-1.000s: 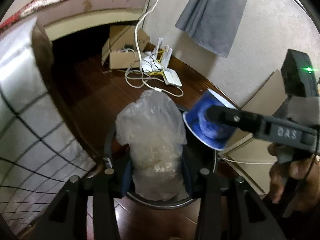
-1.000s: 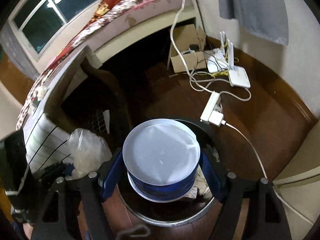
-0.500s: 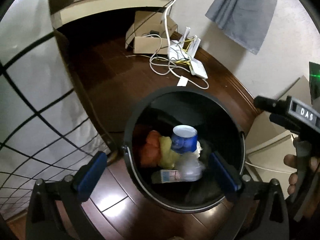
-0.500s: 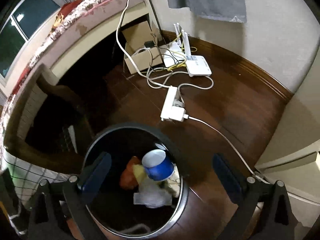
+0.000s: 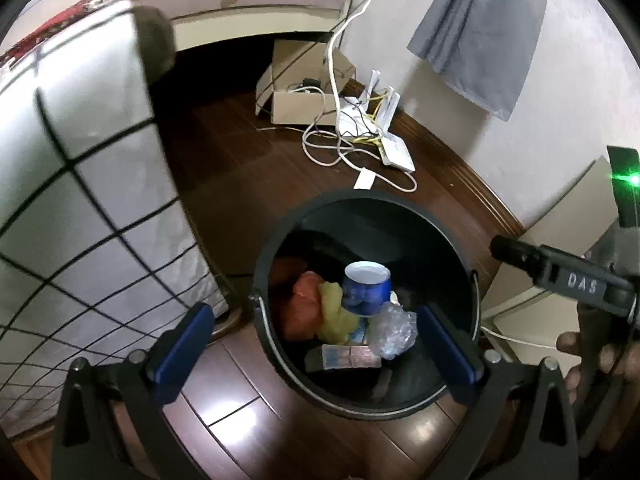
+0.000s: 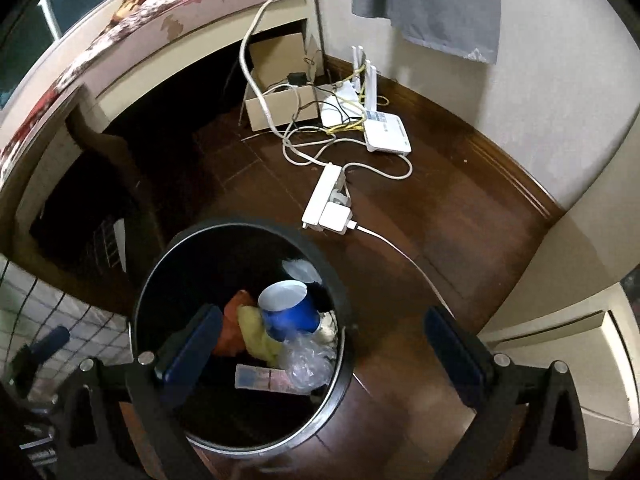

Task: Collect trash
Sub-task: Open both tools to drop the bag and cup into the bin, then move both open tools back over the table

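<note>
Drop step looked done. Both grippers empty, hovering over the black bin (image 5: 464,264) on the wood floor (image 6: 420,216).

Trash was inside the bin: blue cup (image 5: 367,289) lying tilted, mouth up toward the cams, on top of the pile; clear plastic bag (image 5: 390,330) crumpled just beside it, touching; orange wad (image 5: 306,304) and yellow wad (image 5: 336,310) on the other side; flat carton (image 5: 344,358) at the near edge of the pile.

Left gripper (image 5: 312,344): fingers spread wide, nothing between them, straddling the bin opening from above, pointed down and fwd. Right gripper (image 6: 320,344): fingers also wide apart, holding nothing; left finger sat over the bin mouth, right finger over bare floor, so it was off-center to the bin's right. Right gripper body w/ the person's hand (image 5: 600,356) visible at the edge of left cam, beside the bin.

Next, imo: back both off the bin and scan for remaining trash. None obvious on visible floor, only power strip (image 6: 326,204), router (image 6: 386,134), cables and cardboard box (image 6: 276,106), which aren't trash. If nothing's left, task is near complete.
</note>
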The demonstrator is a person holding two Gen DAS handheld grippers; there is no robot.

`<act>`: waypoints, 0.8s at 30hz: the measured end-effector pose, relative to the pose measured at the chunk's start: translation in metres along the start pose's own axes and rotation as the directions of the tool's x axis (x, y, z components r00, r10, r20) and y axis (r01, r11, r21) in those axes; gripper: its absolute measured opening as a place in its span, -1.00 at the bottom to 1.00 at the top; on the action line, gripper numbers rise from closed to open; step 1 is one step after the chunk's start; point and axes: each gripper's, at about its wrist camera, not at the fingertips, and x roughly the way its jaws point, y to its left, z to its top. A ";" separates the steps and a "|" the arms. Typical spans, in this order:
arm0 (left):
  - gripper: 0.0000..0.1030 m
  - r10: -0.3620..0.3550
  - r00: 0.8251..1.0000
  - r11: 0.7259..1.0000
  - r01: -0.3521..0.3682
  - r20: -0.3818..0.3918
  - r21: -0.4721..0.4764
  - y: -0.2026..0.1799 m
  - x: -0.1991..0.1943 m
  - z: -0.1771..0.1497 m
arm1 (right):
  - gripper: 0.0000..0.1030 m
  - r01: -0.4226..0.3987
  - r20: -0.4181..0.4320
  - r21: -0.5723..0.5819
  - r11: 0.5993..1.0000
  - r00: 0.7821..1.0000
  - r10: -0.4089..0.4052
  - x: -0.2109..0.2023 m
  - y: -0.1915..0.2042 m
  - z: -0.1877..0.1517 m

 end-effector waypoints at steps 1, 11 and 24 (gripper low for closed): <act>0.98 0.003 1.000 1.000 -0.003 0.004 -0.004 0.001 -0.003 -0.001 | 0.98 0.002 0.003 -0.016 1.000 1.000 -0.002 -0.003 0.003 -0.002; 0.98 0.043 0.997 0.999 -0.041 0.057 -0.035 0.015 -0.043 -0.010 | 0.98 0.009 0.069 -0.155 0.988 0.998 0.002 -0.036 0.041 -0.015; 0.98 0.090 0.986 0.993 -0.079 0.140 -0.082 0.041 -0.096 -0.023 | 0.98 -0.025 0.183 -0.196 0.980 0.981 0.061 -0.087 0.080 -0.033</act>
